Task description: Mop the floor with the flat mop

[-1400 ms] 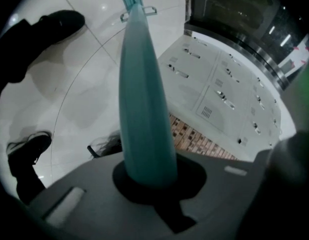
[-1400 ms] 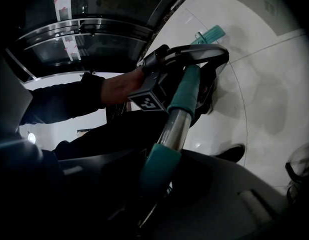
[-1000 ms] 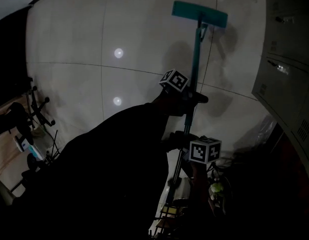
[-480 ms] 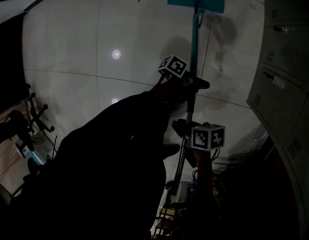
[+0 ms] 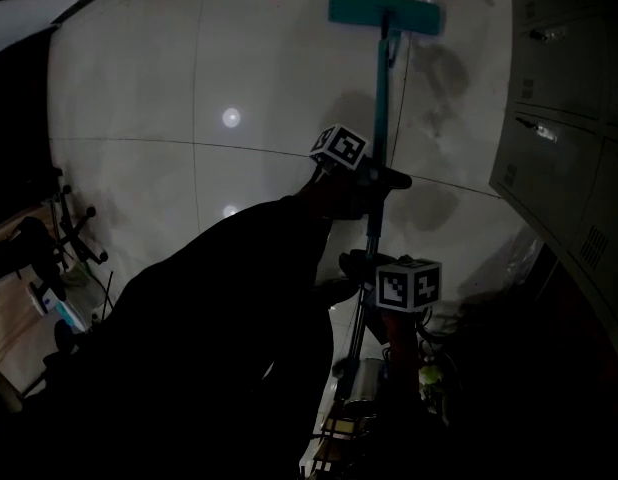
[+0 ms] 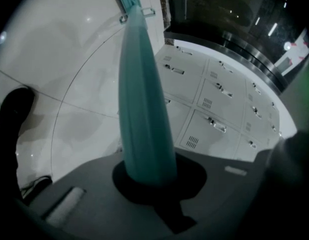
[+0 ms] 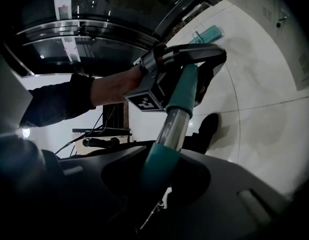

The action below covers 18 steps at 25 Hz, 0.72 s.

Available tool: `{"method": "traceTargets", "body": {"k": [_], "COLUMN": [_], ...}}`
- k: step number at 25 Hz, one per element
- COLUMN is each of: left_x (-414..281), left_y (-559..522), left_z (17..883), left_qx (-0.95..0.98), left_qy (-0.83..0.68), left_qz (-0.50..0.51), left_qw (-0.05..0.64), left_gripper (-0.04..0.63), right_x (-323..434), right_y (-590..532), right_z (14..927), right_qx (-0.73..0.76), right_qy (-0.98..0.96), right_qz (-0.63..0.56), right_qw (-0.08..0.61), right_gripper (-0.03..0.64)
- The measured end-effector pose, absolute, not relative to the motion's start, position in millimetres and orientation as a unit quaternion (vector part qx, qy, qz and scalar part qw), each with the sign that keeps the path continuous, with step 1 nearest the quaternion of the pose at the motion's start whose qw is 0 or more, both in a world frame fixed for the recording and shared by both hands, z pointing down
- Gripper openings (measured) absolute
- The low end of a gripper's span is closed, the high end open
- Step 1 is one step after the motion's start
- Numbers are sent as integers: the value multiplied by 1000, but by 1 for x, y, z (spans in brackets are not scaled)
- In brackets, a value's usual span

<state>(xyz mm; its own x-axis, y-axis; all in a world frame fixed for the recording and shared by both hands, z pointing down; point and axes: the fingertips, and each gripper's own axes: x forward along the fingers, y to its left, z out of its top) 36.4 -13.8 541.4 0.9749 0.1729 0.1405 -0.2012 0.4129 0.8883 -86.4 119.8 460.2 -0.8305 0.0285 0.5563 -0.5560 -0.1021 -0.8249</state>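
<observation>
A flat mop with a teal head (image 5: 383, 13) lies flat on the glossy white tiled floor (image 5: 139, 98) at the top of the head view. Its teal handle (image 5: 377, 98) runs down toward me. My left gripper (image 5: 374, 180) is shut on the mop handle higher up, the teal shaft (image 6: 142, 99) passing straight through its jaws. My right gripper (image 5: 374, 268) is shut on the handle lower down, where a teal collar (image 7: 162, 156) meets a metal section (image 7: 174, 121). The left gripper (image 7: 187, 66) with its marker cube shows in the right gripper view.
Grey lockers (image 5: 569, 138) line the right side, close to the mop head; they also fill the left gripper view (image 6: 214, 109). A stand with cables and clutter (image 5: 59, 258) sits at the left. A dark shoe (image 7: 207, 129) rests on the tiles.
The mop head has slid slightly left along the floor and both grippers have shifted a little left with the handle. The lockers loom closer at the right.
</observation>
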Motion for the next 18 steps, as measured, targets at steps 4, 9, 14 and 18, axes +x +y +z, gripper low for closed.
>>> {"method": "traceTargets", "body": {"k": [4,9,14,18], "left_x": [39,38,30,24], "left_y": [60,163,264,330], "left_z": [533,527,533,541], "left_qx": [525,517,503,492], "left_qy": [-13,-12,-16,-14], "left_qz": [118,116,123,131], "left_qw": [843,848,856,860], "left_gripper": [20,20,20,20], "right_x": [-83,-82,-88,-94], "right_y": [192,296,395,457], "right_z": [451,443,444,449], "right_qx": [202,196,187,186], "right_qy": [-638,-635,-628,-620], "right_qz": [714,714,722,730], "right_qw": [205,219,224,222], "right_gripper": [117,117,117,118]}}
